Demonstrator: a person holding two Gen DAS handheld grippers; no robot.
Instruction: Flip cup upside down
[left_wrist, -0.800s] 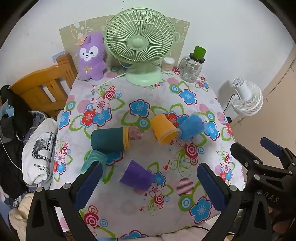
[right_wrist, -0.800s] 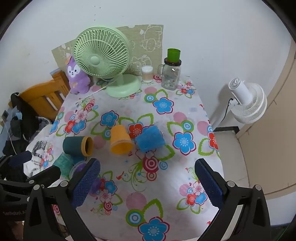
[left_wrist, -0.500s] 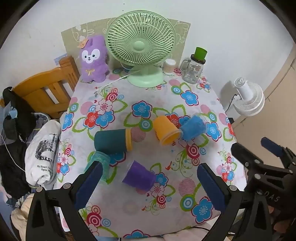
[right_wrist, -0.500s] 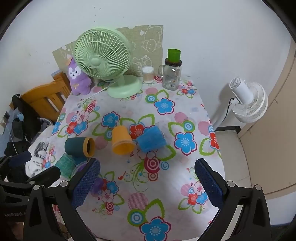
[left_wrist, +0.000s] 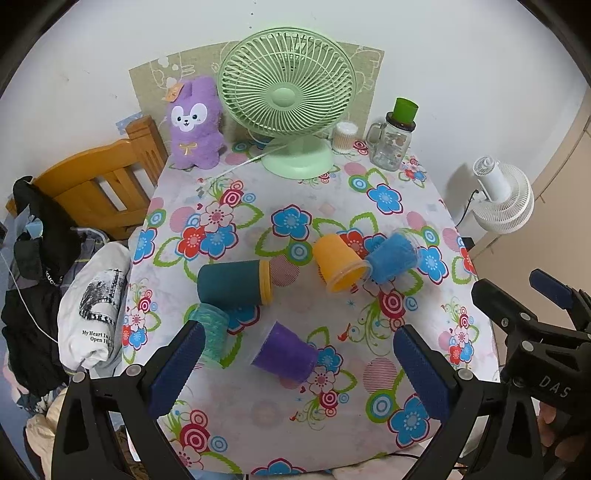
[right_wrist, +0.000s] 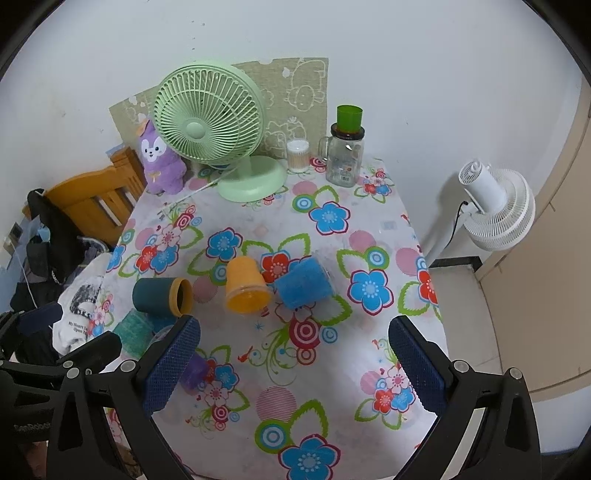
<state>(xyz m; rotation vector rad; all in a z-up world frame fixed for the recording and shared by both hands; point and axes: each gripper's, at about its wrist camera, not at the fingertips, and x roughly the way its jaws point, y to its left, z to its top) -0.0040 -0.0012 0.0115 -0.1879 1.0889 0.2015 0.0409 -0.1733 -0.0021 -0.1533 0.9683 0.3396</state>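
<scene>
Several cups lie on their sides on the flowered tablecloth (left_wrist: 295, 206): a dark teal cup with an orange rim (left_wrist: 232, 282), an orange cup (left_wrist: 338, 262), a blue cup (left_wrist: 393, 254), a purple cup (left_wrist: 286, 350) and a light teal cup (left_wrist: 212, 332). My left gripper (left_wrist: 299, 369) is open and empty, held above the table's near edge with the purple cup between its pads. My right gripper (right_wrist: 293, 363) is open and empty, above the near right part of the table; the orange cup (right_wrist: 245, 284) and blue cup (right_wrist: 303, 282) lie ahead of it.
A green desk fan (left_wrist: 288, 99), a purple plush toy (left_wrist: 194, 123), a glass jar with a green cap (left_wrist: 393, 140) and a small white container (left_wrist: 345, 136) stand at the table's back. A wooden chair (left_wrist: 96, 188) with clothes is left; a white floor fan (left_wrist: 502, 199) is right.
Both grippers have pulled back and up a little, so the table and cups look slightly farther away. The cups have not moved. Both grippers stay open.
</scene>
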